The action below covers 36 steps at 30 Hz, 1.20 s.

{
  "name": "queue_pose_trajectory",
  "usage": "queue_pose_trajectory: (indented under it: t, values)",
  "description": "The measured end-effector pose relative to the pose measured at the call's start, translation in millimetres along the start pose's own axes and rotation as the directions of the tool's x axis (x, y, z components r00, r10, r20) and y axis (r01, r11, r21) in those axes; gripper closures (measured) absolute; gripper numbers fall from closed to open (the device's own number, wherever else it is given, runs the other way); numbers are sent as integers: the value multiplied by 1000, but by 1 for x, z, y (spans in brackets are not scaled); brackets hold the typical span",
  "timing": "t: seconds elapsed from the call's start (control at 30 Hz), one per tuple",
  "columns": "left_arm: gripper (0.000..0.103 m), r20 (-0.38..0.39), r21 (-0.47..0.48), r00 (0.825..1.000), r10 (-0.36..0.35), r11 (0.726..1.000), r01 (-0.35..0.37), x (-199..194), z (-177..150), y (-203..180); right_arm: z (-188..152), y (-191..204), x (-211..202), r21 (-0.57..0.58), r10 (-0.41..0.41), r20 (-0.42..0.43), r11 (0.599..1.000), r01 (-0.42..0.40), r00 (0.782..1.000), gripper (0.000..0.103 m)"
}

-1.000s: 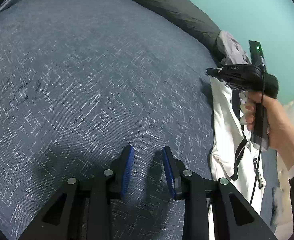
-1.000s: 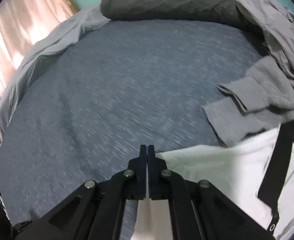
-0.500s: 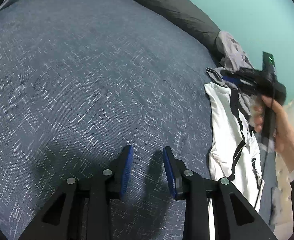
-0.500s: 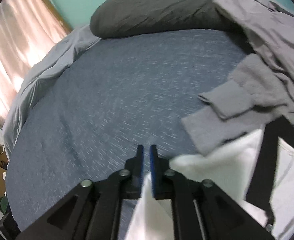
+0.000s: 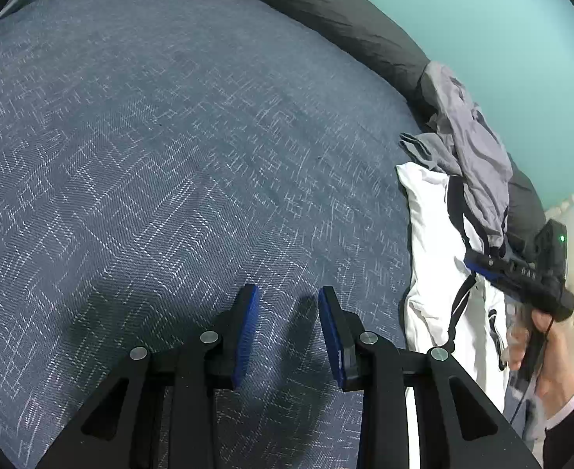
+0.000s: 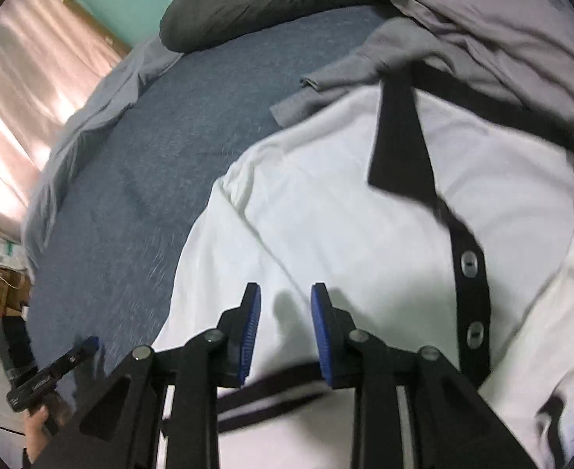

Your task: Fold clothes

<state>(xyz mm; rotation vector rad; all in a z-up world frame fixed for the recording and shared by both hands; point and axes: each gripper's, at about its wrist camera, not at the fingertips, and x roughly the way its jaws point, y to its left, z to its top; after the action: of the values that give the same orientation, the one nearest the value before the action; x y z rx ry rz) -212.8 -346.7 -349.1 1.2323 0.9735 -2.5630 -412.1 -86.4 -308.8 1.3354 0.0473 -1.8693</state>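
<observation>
Blue pads of the right gripper [image 6: 285, 332] are parting, with nothing pinched between them; white polo shirt [image 6: 345, 211] lies directly beneath and ahead, its black placket [image 6: 470, 273] running away from the claw toward the collar and the grey clothes [image 6: 463, 27] heaped by the dark pillow [image 6: 255, 0]. The left gripper [image 5: 289, 332] hangs partly open and empty over bare blue bedspread [image 5: 169, 136], the shirt off to its right at the bed's edge. The right hand is plainly nearer for the next grasp
</observation>
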Motion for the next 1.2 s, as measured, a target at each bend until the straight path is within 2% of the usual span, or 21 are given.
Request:
queue_pose_trajectory:
  t: [0.2, 0.27, 0.3, 0.43, 0.57, 0.73, 0.93, 1.03, 1.17, 1.2]
  values:
    - [69, -1, 4, 1000, 5, 1000, -5, 1, 0, -2, -23, -11, -1, 59, 8, -10, 998, -7, 1000, 77]
    - [69, -2, 2, 1000, 4, 1000, -4, 1, 0, -1, -25, -13, -3, 61, 9, -4, 998, -8, 1000, 84]
    - [69, -1, 0, 1000, 2, 1000, -2, 1, 1, -1, -26, -14, -4, 65, 9, -5, 998, -8, 1000, 92]
    - [69, -2, 3, 1000, 3, 1000, -3, 1, 0, -1, -24, -11, -11, 74, 13, 7, 997, -14, 1000, 97]
    - [69, -3, 3, 1000, 3, 1000, -3, 1, 1, -1, -23, -2, -27, 97, 40, 8, 994, -41, 999, 98]
    - [69, -2, 4, 1000, 5, 1000, -5, 1, 0, -2, -31, -5, -41, 207, 93, -6, 974, -90, 996, 98]
    - [69, -4, 4, 1000, 1, 1000, -1, 1, 0, -2, -46, -31, -18, 292, 23, -50, 956, -7, 999, 98]
    - [69, -4, 5, 1000, 2, 1000, -2, 1, -1, -2, -47, -31, -14, 266, 29, -51, 964, -14, 998, 97]
    - [69, -4, -1, 1000, -3, 1000, 3, 1, 1, 0, -34, -18, -25, 188, -22, -5, 982, 23, 1000, 93]
    - [69, -4, -1, 1000, -3, 1000, 3, 1, 1, 0, -28, -14, -30, 170, -29, 20, 985, 25, 999, 88]
